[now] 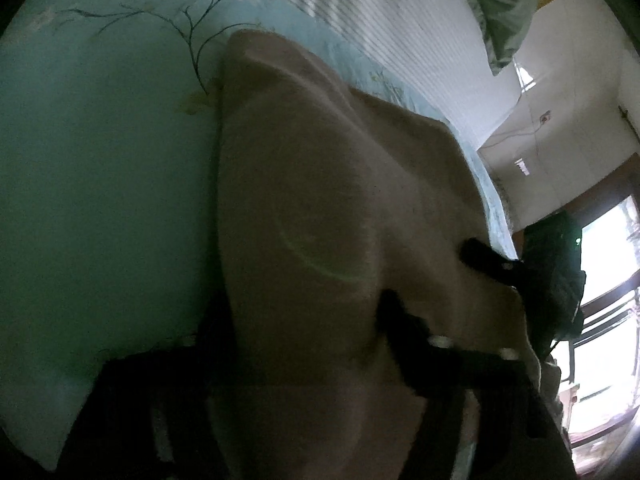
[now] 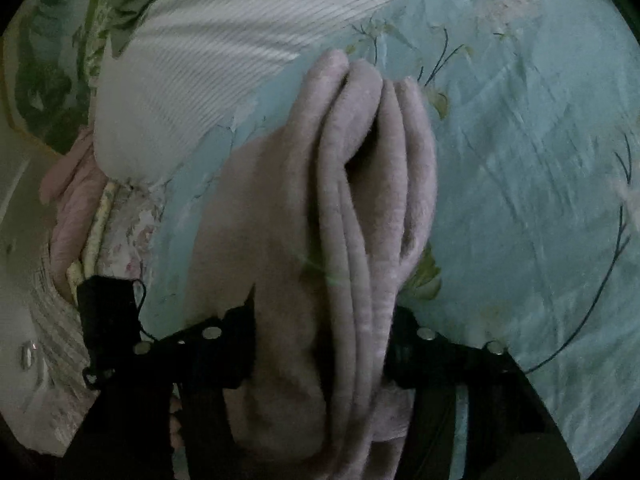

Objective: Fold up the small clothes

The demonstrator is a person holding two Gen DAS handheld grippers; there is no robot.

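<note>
The pinkish-beige garment (image 2: 360,208) is bunched into several thick layers and lies on the light blue floral bedsheet (image 2: 520,160), toward the edge of the bed nearest the grippers. In the right wrist view, the right gripper (image 2: 320,344) pinches the stacked folds, with its two black fingers (image 2: 236,336) pressing on either side of the bundle. In the left wrist view, the cloth drapes over the left gripper (image 1: 320,360) and hides most of it; whether it clamps the fabric cannot be told. The right gripper also appears there, at the far side of the cloth.

Procedure for the step in hand, as judged from these views: keep all layers captured evenly in the pinch, lower the bundle onto a bare part of the bedsheet, and align the folded edges before release. Avoid dragging the sheet into the fold.

A white ribbed blanket (image 2: 208,60) covers the far part of the bed, and folded floral fabrics (image 2: 120,220) lie at its left edge.

No brand, label or legible writing is visible.
</note>
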